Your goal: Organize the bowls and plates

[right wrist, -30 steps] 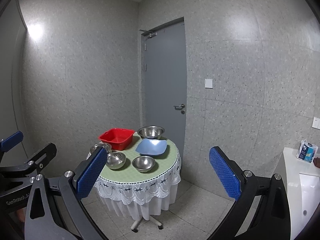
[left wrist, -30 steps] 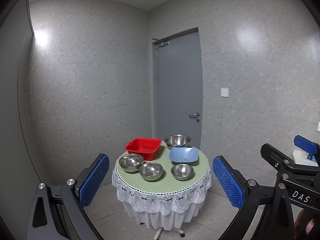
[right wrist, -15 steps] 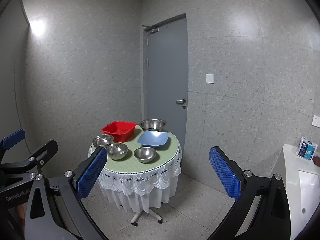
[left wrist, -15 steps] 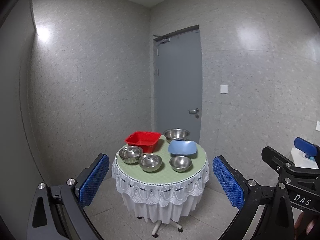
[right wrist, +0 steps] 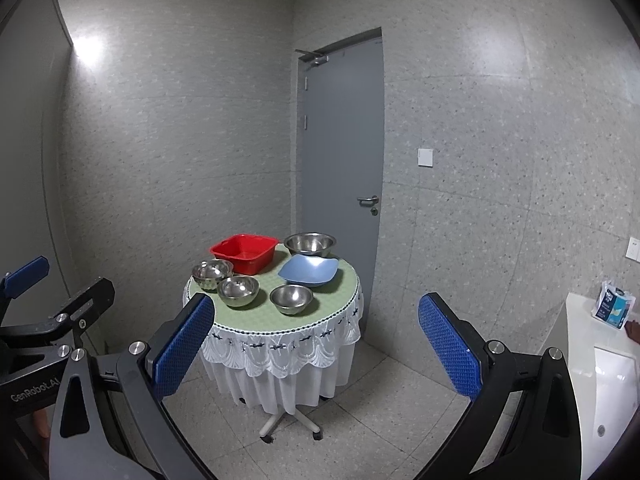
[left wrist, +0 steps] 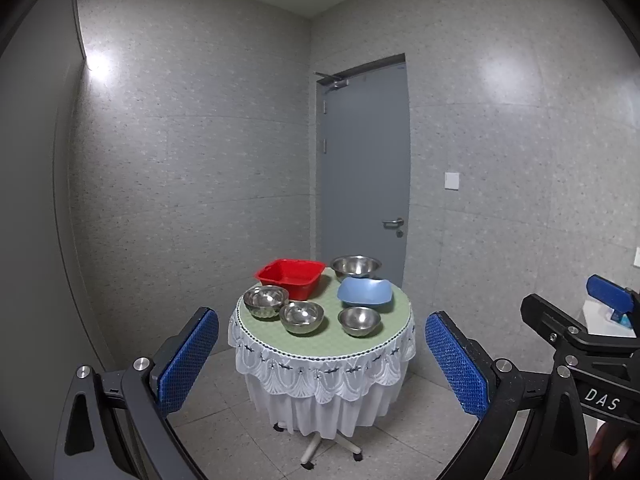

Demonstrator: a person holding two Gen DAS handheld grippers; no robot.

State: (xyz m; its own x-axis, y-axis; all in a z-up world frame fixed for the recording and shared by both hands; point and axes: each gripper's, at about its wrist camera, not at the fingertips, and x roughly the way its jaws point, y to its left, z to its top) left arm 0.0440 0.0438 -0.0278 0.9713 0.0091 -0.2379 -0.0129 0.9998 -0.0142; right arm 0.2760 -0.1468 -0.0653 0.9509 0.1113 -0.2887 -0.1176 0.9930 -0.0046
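Observation:
A small round table with a green top and white lace skirt stands well ahead of both grippers. On it are a red plastic tub, a blue square plate, a large steel bowl at the back, and three smaller steel bowls in front. My left gripper is open and empty. My right gripper is open and empty. Both are far short of the table.
A grey door is shut behind the table. A white sink counter with a blue packet stands at the right. Grey tiled floor lies between me and the table. The right gripper's body shows in the left wrist view.
Both cameras have pulled back and risen a little; the table looks farther off and lower in view. Both grippers stay open. Nothing on the table has moved.

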